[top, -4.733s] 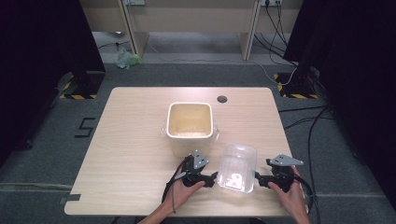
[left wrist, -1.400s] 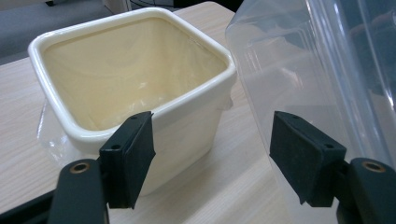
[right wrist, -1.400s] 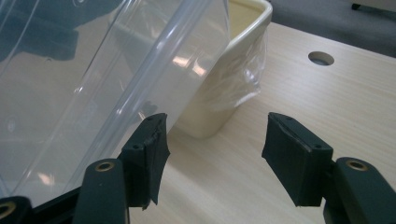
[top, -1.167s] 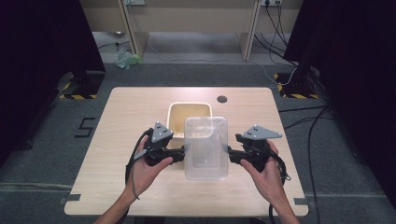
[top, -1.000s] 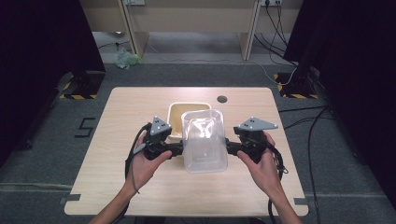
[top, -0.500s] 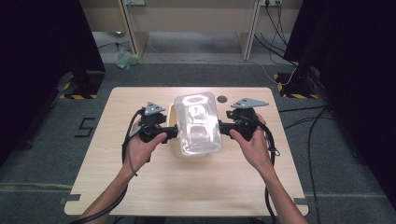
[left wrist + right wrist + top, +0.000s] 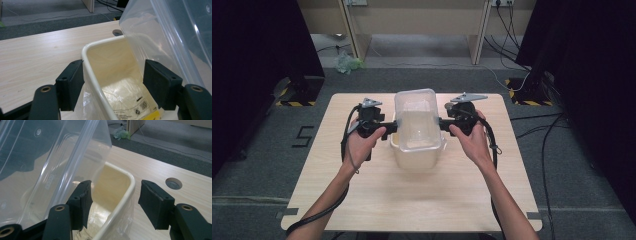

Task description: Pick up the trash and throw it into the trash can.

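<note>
1. Seen from the high view: clear container [image 7: 417, 117] held off the table [image 7: 362, 200], tilted, right over the cream tub [image 7: 418, 159] and covering most of its opening.
2. Clamped from both sides: left gripper [image 7: 391, 126] pinching the container's left edge, right gripper [image 7: 443, 123] pinching its right edge, each wrapped in a hand.
3. Brought closer in the left gripper view: black pads [image 7: 71, 85] either side of thin clear plastic, with the tub's cream rim running up between them behind it.
4. Picked out there too, and veiled from above by the container: a paper label with a barcode [image 7: 141, 106] lying in the tub's bottom.
5. Added by the right gripper view: the clear wall slanting up to the left above the tub's rounded corner; touching or apart, cannot tell.
6. Set in the tabletop just beyond the tub: a round cable hole [image 7: 173, 183].
7. Lying on the grey floor well past the table: a crumpled green scrap [image 7: 347, 62], near a yellow-and-black striped foot [image 7: 294, 102].
</note>
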Available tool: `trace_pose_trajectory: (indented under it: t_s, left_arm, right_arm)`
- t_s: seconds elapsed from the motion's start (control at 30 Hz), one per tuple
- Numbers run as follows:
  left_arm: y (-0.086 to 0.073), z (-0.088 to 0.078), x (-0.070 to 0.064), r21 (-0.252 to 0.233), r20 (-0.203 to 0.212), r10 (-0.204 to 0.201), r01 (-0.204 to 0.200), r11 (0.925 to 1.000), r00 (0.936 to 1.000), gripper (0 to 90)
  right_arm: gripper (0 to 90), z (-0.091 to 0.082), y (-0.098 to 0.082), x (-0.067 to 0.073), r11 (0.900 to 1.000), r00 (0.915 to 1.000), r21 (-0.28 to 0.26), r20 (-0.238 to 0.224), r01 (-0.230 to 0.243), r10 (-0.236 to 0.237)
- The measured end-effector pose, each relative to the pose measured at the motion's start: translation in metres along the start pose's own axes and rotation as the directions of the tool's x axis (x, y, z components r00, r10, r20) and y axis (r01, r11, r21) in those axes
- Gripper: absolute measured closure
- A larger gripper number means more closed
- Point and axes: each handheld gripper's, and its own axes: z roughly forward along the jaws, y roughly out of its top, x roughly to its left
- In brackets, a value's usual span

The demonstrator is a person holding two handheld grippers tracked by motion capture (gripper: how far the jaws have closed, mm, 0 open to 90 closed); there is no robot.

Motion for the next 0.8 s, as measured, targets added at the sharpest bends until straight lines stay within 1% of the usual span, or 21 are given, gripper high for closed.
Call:
trace_pose_trajectory:
  t_s: [0.03,0.13,0.23,0.3,0.43,0.57,0.7,0.8]
  left_arm:
    - [0.002,0.002,0.002,0.002,-0.004,-0.007,0.007,1.0,1.0,32.1]
    - [0.008,0.008,0.006,0.007,-0.017,-0.009,0.009,0.9999,0.9998,32.1]
    - [0.013,0.014,0.011,0.016,-0.027,-0.02,0.02,0.9997,0.9994,31.5]
    - [0.015,0.019,0.014,0.019,-0.028,-0.034,0.035,0.9992,0.999,30.5]
    - [0.017,0.028,0.019,0.024,-0.043,-0.042,0.043,0.9988,0.9982,30.6]
    - [0.017,0.036,0.025,0.031,-0.04,-0.061,0.062,0.9976,0.9973,30.0]
    - [0.012,0.041,0.028,0.043,-0.044,-0.055,0.057,0.9975,0.9975,27.7]
    - [0.008,0.047,0.029,0.053,-0.058,-0.046,0.049,0.9974,0.9972,27.4]
  right_arm:
    - [43.0,0.002,0.001,-0.001,1.0,1.0,-0.004,-0.002,-0.007,0.007]
    - [43.0,0.01,0.003,-0.006,0.999,0.9996,-0.014,0.002,-0.029,0.029]
    - [42.8,0.018,0.005,-0.011,0.998,0.9986,-0.024,-0.002,-0.052,0.052]
    - [42.7,0.023,0.006,-0.014,0.997,0.9977,-0.034,-0.006,-0.068,0.068]
    - [42.0,0.034,0.006,-0.022,0.995,0.9958,-0.04,-0.015,-0.091,0.091]
    - [41.7,0.043,0.005,-0.026,0.994,0.9955,-0.058,-0.012,-0.095,0.094]
    - [39.1,0.048,0.002,-0.027,0.996,0.998,-0.058,0.008,-0.061,0.062]
    - [38.3,0.054,-0.002,-0.028,0.997,0.9982,-0.05,0.014,-0.057,0.058]
